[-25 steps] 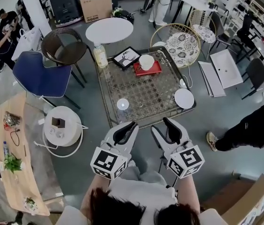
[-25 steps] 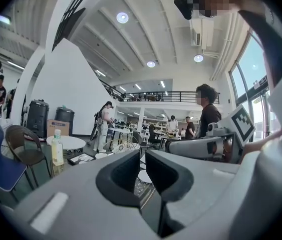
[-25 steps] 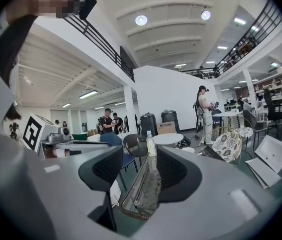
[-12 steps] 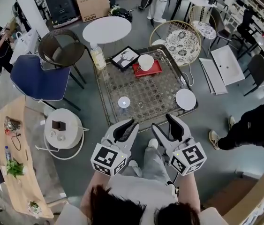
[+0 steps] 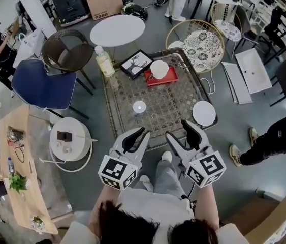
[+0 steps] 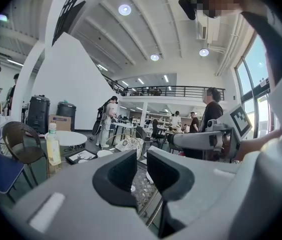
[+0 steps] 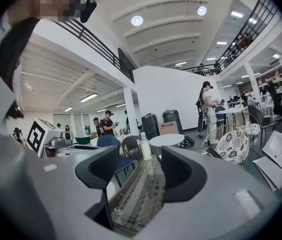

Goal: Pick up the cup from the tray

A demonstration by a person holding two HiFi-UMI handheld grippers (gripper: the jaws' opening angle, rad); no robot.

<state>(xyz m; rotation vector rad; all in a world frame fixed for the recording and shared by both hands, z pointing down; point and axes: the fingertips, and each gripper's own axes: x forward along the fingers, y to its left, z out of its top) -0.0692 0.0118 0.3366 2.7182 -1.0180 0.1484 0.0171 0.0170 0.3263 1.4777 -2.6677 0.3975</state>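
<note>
A white cup [image 5: 159, 68] stands on a red tray [image 5: 167, 78] at the far side of a glass-topped table [image 5: 178, 98]. Both grippers hover side by side just off the table's near edge, well short of the tray. My left gripper [image 5: 135, 135] [image 6: 141, 166] has a narrow gap between its jaws, with nothing in it. My right gripper [image 5: 182, 132] [image 7: 139, 171] stands wider apart; its jaws have just been opening, and only the tabletop shows between them.
On the table are a framed picture [image 5: 136, 63], a plastic bottle [image 5: 103, 61] [image 6: 53, 145] [image 7: 145, 146], a small white lid-like piece [image 5: 139, 107] and a white plate [image 5: 203, 113]. Chairs, a round white table [image 5: 117, 30] and a low white stool [image 5: 69, 139] surround it. People stand around the room.
Both grippers have moved forward together to the table's near edge. The person's leg now shows between them. The right jaws stand a little wider.
</note>
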